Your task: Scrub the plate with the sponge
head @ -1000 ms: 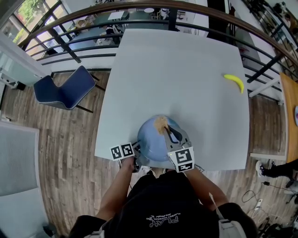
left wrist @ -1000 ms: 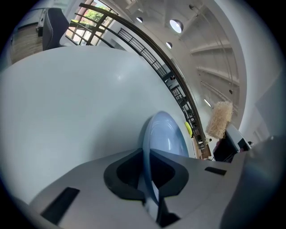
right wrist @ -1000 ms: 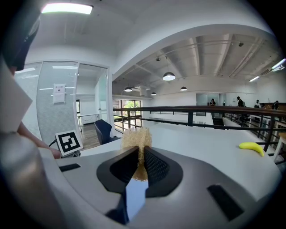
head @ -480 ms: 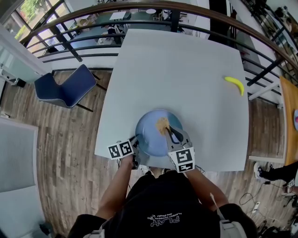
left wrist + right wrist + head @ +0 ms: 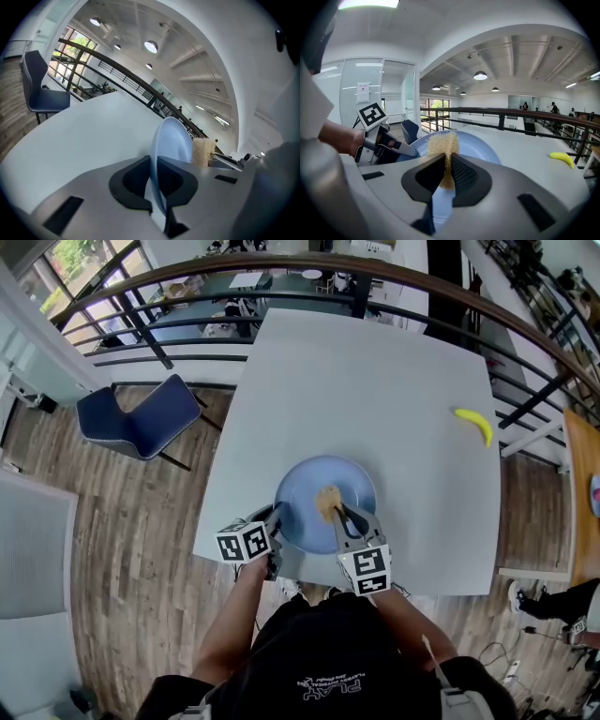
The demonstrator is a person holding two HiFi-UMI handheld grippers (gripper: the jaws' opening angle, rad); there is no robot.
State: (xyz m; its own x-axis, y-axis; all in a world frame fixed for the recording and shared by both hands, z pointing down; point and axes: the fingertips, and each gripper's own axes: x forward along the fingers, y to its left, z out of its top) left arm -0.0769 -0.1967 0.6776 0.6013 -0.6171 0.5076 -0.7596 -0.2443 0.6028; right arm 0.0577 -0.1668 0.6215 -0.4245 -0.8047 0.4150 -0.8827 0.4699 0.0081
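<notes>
A round light-blue plate (image 5: 305,486) is over the near part of the white table (image 5: 375,371). My left gripper (image 5: 277,523) is shut on the plate's near-left rim. In the left gripper view the rim (image 5: 172,136) runs edge-on between the jaws of that gripper (image 5: 157,183). My right gripper (image 5: 334,514) is shut on a tan fibrous sponge (image 5: 328,499), which rests against the plate's face. In the right gripper view the sponge (image 5: 442,143) sticks up between the jaws of this gripper (image 5: 446,171) in front of the plate (image 5: 480,146), with the left gripper (image 5: 386,143) at the rim.
A yellow banana (image 5: 474,425) lies at the table's far right, also seen in the right gripper view (image 5: 561,158). A blue chair (image 5: 141,416) stands on the wooden floor to the left. A dark railing (image 5: 309,263) curves past the table's far side.
My left gripper has risen with the plate's rim and rolled. The plate now shows more of its face and sits further from the table's near edge. The right gripper and sponge barely moved.
</notes>
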